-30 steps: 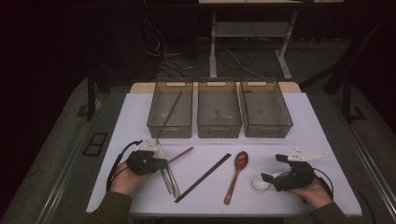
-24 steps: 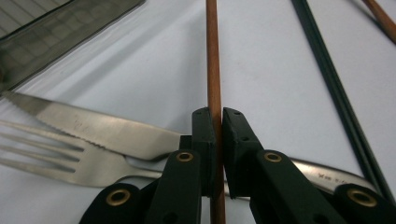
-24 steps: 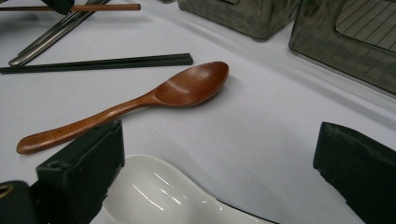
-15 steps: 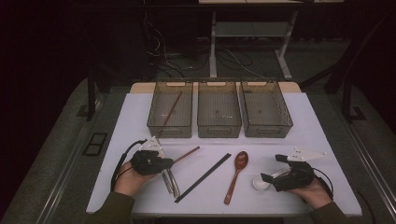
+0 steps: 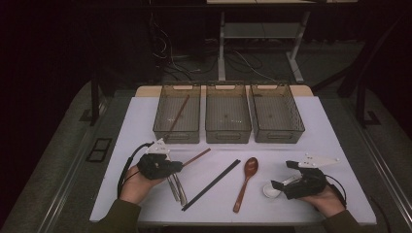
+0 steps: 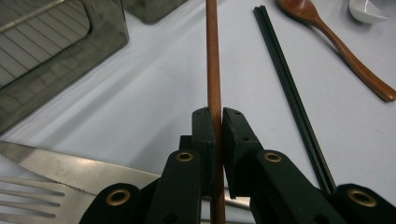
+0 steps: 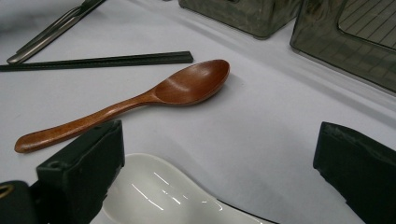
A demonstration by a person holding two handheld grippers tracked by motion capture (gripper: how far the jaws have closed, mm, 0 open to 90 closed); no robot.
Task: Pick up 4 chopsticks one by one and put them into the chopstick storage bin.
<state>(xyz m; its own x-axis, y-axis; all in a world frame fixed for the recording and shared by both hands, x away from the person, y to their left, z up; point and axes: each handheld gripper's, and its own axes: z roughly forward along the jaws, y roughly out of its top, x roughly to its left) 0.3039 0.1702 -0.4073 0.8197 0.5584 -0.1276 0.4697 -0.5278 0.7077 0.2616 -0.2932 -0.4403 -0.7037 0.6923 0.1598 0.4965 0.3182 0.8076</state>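
My left gripper is shut on a thin brown wooden chopstick, which points away from it towards the bins. My right gripper stands open near the table's front right. A white ceramic spoon lies between its wide jaws, and the pads do not press on it. A brown wooden spoon and a black pair of chopsticks lie on the white table between the two hands.
A steel knife and fork lie under the left gripper. Three smoky clear bins stand in a row at the back; the left bin holds another brown chopstick, beside the middle bin and right bin.
The left gripper has shifted slightly to the right with the chopstick in it. The right gripper has stayed in place.
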